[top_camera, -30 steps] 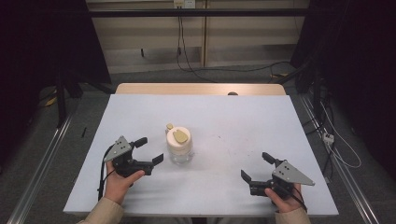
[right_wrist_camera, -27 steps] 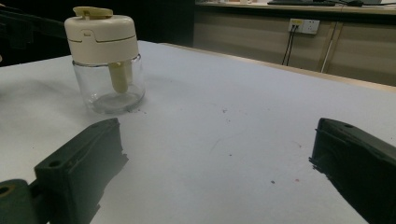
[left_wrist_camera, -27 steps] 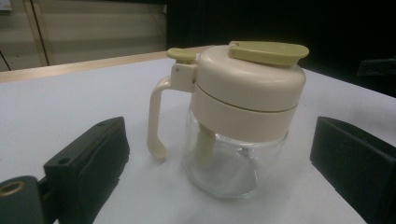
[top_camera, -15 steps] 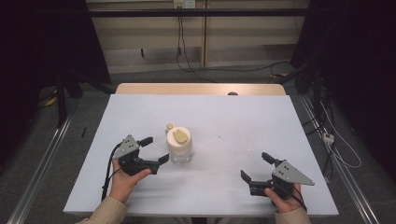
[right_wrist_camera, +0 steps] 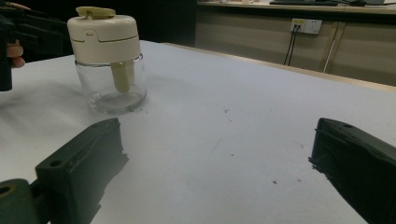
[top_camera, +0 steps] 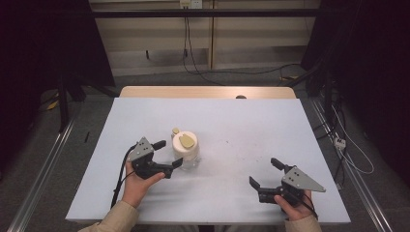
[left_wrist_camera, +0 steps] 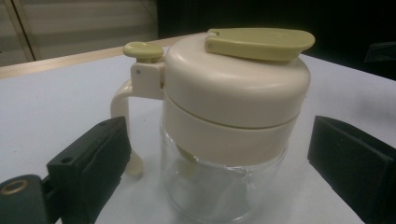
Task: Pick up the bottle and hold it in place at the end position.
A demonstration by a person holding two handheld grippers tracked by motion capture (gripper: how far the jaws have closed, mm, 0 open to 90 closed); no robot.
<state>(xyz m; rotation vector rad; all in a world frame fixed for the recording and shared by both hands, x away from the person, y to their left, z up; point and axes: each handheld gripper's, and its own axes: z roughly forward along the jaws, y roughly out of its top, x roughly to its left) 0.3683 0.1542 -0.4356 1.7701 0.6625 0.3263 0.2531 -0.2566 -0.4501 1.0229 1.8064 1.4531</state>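
Between the left gripper's (top_camera: 167,154) jaws stands the jar (top_camera: 185,150), and what a close view we get from the left gripper view: one black jaw sits low at the left, the other low at the right, and the jar (left_wrist_camera: 231,126) rises squarely in the gap. The jaws are spread wide, both clear of the glass, gripping nothing. The jar has a clear glass body, a cream lid (left_wrist_camera: 236,81) and an olive-green flap (left_wrist_camera: 259,43) lying flat on top. A cream handle (left_wrist_camera: 122,112) curves down on the side of the left-hand jaw, just beyond that jaw's tip, with a small green button (left_wrist_camera: 143,50) above it.

In the high view, the left gripper is held low by the person's left hand (top_camera: 138,181), its jaws pointing toward the jar on the pale surface (top_camera: 232,125), one jaw tip just beside the jar's base, the other near its upper side.

Over to the right gripper (top_camera: 265,175): its jaws are also parted wide and empty. In the right gripper view the jar (right_wrist_camera: 108,63) stands upright well ahead of the jaws, off toward the left-hand jaw's side, well apart from both. Bare surface (right_wrist_camera: 243,140) lies between these jaws.
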